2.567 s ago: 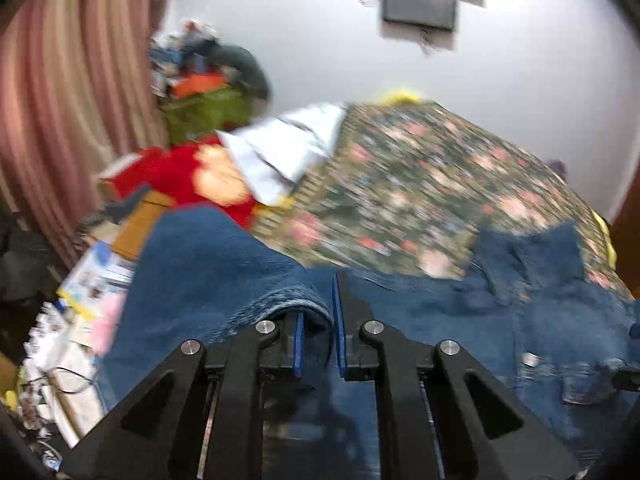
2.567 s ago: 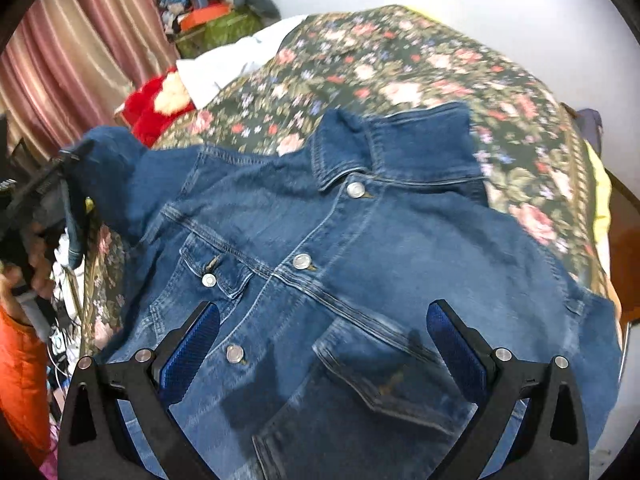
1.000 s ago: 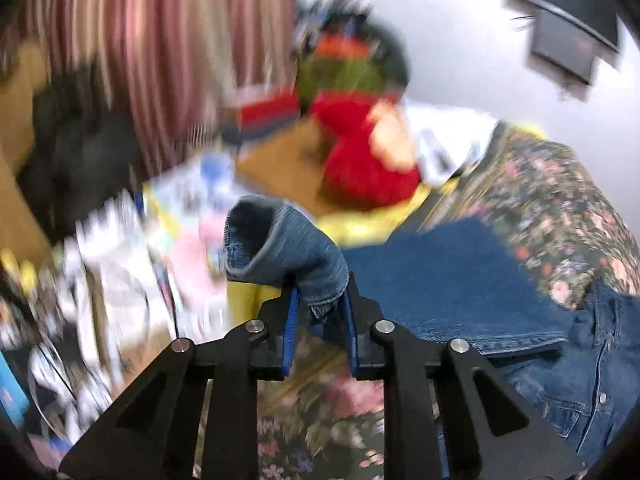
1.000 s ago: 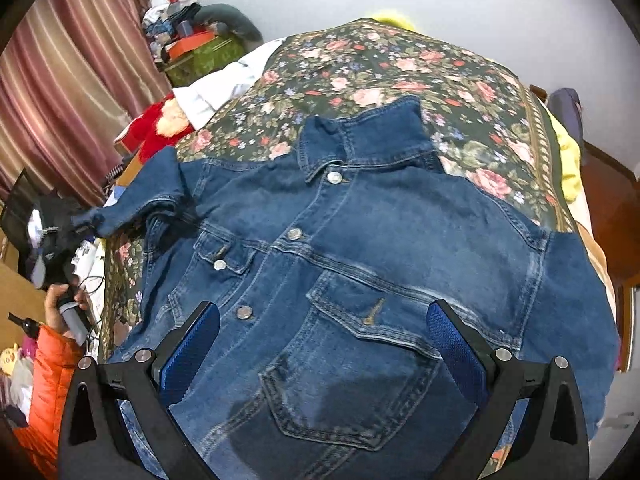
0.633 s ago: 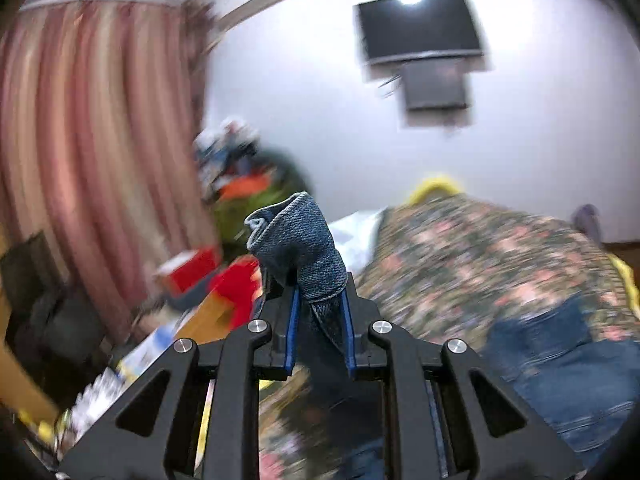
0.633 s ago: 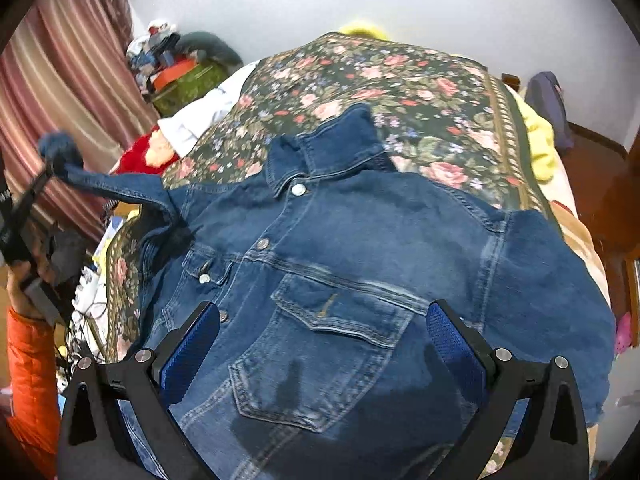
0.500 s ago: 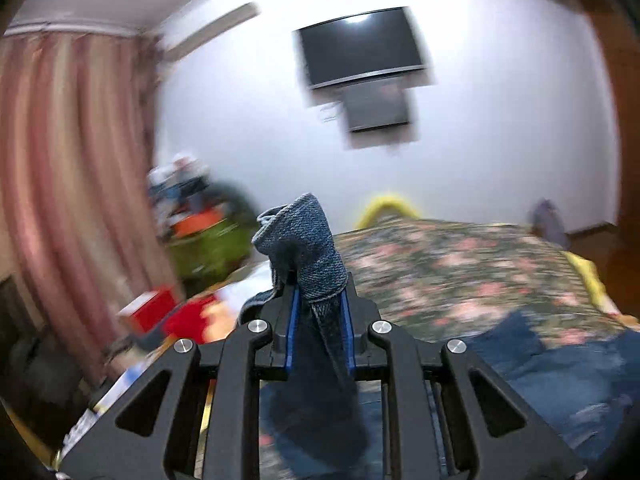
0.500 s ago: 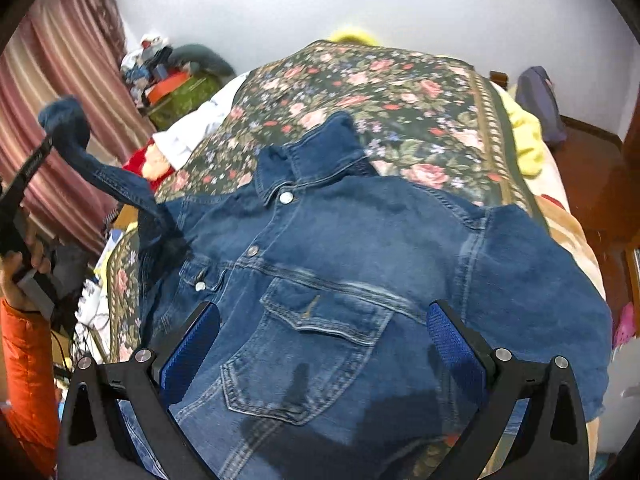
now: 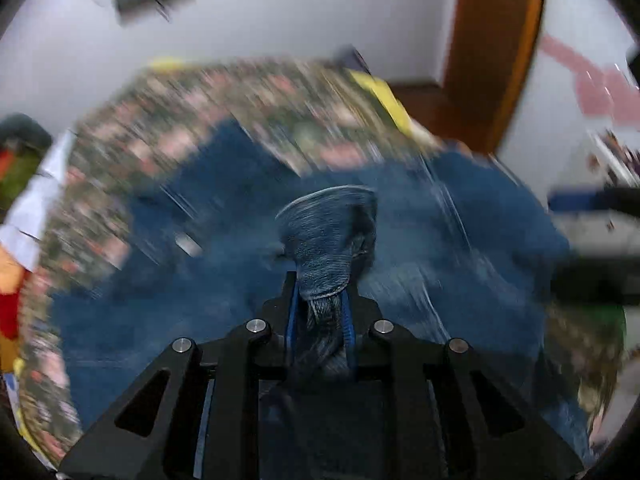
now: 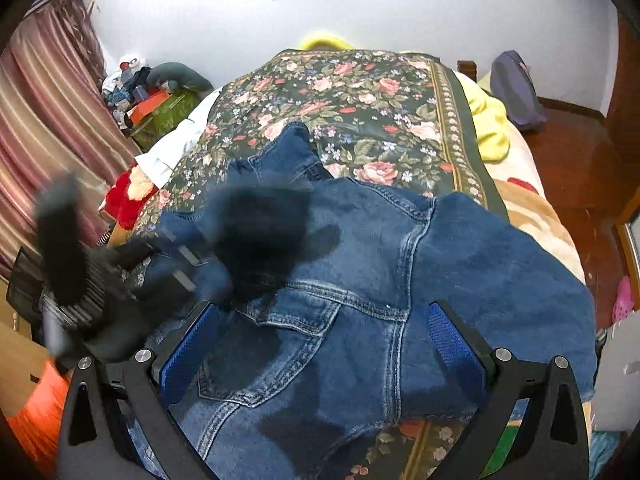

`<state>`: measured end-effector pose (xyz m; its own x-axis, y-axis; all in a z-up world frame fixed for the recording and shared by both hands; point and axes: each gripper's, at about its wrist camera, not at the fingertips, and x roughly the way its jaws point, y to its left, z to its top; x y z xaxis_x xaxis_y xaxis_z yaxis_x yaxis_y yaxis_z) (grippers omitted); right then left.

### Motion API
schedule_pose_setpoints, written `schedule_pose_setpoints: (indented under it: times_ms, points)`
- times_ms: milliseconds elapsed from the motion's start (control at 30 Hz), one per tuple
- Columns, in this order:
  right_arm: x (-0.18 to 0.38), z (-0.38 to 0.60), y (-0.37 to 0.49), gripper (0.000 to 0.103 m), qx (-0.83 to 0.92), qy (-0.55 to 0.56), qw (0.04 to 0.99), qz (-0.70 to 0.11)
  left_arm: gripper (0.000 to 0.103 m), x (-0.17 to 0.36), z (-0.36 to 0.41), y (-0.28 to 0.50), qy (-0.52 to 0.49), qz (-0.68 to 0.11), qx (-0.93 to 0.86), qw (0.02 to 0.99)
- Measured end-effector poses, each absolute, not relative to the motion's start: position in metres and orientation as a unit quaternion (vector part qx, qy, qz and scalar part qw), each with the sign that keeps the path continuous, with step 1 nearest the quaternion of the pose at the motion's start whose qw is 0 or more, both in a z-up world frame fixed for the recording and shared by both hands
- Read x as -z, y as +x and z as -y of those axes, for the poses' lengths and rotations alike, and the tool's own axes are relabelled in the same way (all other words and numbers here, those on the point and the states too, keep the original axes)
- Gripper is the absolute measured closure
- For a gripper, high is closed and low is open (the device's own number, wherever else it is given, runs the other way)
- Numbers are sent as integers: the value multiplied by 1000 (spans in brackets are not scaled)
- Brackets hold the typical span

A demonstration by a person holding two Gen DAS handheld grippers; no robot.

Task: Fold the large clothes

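Note:
A blue denim jacket [image 10: 400,280] lies front up on a floral bedspread [image 10: 360,100]; it also fills the blurred left wrist view [image 9: 160,280]. My left gripper [image 9: 319,316] is shut on the jacket's sleeve cuff [image 9: 326,236] and holds it over the jacket's body. In the right wrist view the left gripper [image 10: 256,236] is a dark blur over the jacket's chest. My right gripper [image 10: 320,340] is open and empty, above the jacket's lower front by a chest pocket [image 10: 280,344].
A striped curtain [image 10: 44,128], a red soft toy [image 10: 128,196] and a pile of clutter [image 10: 148,96] stand left of the bed. A yellow blanket [image 10: 488,124] lies on the right edge. A wooden floor [image 10: 580,152] is to the right.
My left gripper has swung the sleeve cuff from high at the left in over the jacket's chest. The right gripper stays open and has shifted slightly over the jacket.

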<state>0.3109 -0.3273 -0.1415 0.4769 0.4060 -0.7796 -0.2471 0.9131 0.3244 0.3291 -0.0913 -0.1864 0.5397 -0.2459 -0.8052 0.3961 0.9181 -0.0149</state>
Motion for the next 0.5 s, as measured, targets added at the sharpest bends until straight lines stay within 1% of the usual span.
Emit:
schedule_pose_setpoints:
  times_ms: [33, 67, 100, 133, 167, 233, 367, 400, 433, 500]
  points:
    - [143, 327, 311, 0, -191, 84, 853, -478, 81, 191, 93, 325, 88, -452, 193, 867]
    - [145, 327, 313, 0, -190, 84, 851, -482, 76, 193, 94, 320, 90, -457, 204, 861]
    - [147, 326, 314, 0, -188, 85, 850, -486, 75, 191, 96, 318, 91, -457, 207, 860]
    - [149, 326, 316, 0, -188, 86, 848, -488, 67, 188, 89, 312, 91, -453, 209, 862]
    - [150, 325, 319, 0, -188, 89, 846, -490, 54, 183, 83, 308, 87, -448, 207, 865]
    - [153, 323, 324, 0, -190, 97, 843, -494, 40, 170, 64, 308, 70, -435, 198, 876]
    - [163, 318, 341, 0, -189, 117, 832, -508, 35, 148, 9, 309, 22, -414, 149, 898]
    - [168, 316, 346, 0, -193, 126, 825, -516, 33, 147, -7, 312, 13, -410, 133, 902]
    - [173, 315, 352, 0, -197, 137, 818, -523, 29, 147, -25, 312, 7, -406, 109, 907]
    - [185, 315, 365, 0, -190, 161, 802, -542, 28, 149, -59, 313, 10, -403, 56, 913]
